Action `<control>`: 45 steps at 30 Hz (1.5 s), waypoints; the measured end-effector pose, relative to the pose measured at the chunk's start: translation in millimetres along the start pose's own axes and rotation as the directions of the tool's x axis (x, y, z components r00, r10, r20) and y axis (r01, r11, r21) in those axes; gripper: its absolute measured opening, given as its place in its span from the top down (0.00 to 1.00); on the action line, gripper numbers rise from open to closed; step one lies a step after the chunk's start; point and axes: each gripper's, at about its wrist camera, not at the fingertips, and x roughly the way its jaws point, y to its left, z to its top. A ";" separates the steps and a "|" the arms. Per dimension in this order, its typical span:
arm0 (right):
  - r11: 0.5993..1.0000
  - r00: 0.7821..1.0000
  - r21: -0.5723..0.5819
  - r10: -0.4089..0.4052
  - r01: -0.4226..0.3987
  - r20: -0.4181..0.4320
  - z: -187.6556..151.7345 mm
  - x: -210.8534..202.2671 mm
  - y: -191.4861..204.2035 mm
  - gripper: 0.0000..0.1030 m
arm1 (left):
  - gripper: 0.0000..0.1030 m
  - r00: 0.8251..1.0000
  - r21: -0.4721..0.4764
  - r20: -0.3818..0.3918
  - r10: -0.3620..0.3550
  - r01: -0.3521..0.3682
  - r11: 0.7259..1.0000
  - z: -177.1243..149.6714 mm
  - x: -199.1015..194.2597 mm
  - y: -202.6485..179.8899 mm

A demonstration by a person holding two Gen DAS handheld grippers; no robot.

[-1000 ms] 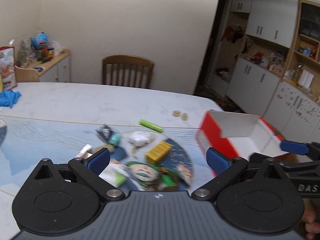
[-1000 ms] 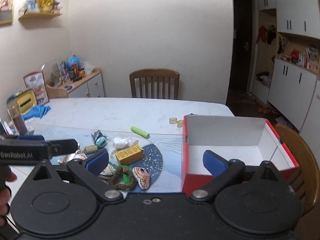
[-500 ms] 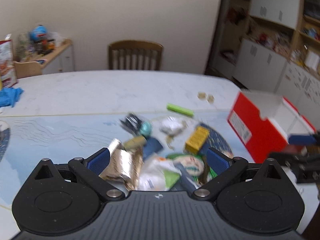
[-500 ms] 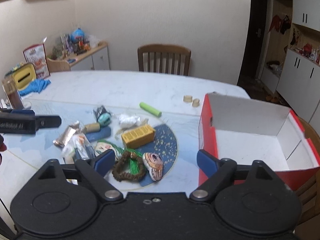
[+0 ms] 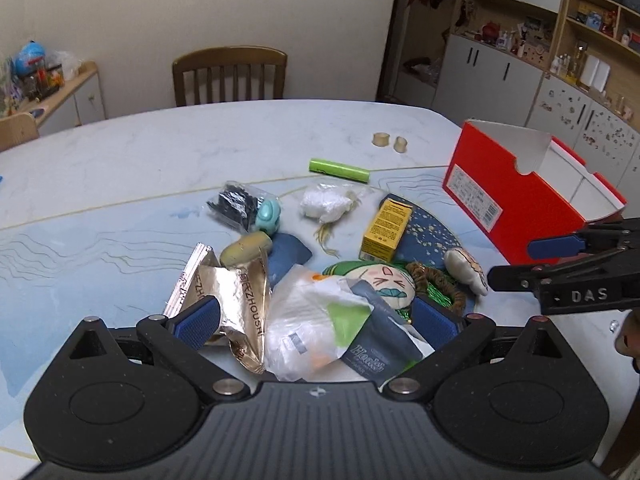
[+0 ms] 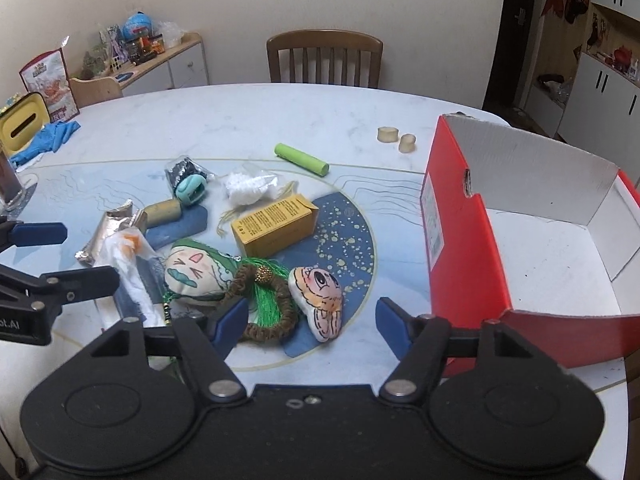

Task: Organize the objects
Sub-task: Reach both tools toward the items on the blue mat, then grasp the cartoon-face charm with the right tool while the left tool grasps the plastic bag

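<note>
a white marble-look table [image 6: 248, 120] carries a blue patterned mat [image 6: 80, 184] at centre frame, strewn with small objects; a green tube [image 6: 302, 159] and two tan rings [image 6: 396, 138] lie above, a red box [image 6: 460, 216] at right.

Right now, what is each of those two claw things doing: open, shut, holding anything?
Left gripper: open, holding nothing, above the crumpled clear plastic bag.
Right gripper: open, jaws closing, holding nothing; cream painted pebble between them.

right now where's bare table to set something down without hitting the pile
Free: the white tabletop between the chair and the green tube, and the empty inside of the red box. Also the strip between the yellow carton and that box. Crowded: around the bead bracelet, painted shell and snack wrappers.
</note>
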 end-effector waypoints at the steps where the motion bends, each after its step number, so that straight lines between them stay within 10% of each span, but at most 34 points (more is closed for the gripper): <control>1: 1.000 1.000 0.000 -0.002 0.002 -0.003 0.5 1.7 0.3 0.34 | 0.01 1.000 0.006 -0.003 -0.007 0.007 1.000 -0.5 1.3 0.5; 24: 0.996 0.996 0.086 0.013 -0.006 -0.090 8.4 54.9 -11.4 0.49 | 0.11 0.996 0.110 -0.050 -0.073 0.078 0.991 -7.5 23.4 -9.2; 45: 0.992 0.995 0.120 0.048 -0.038 -0.082 12.1 50.8 -8.8 0.67 | 0.61 0.992 0.039 -0.067 -0.105 0.108 0.993 -2.4 19.7 3.8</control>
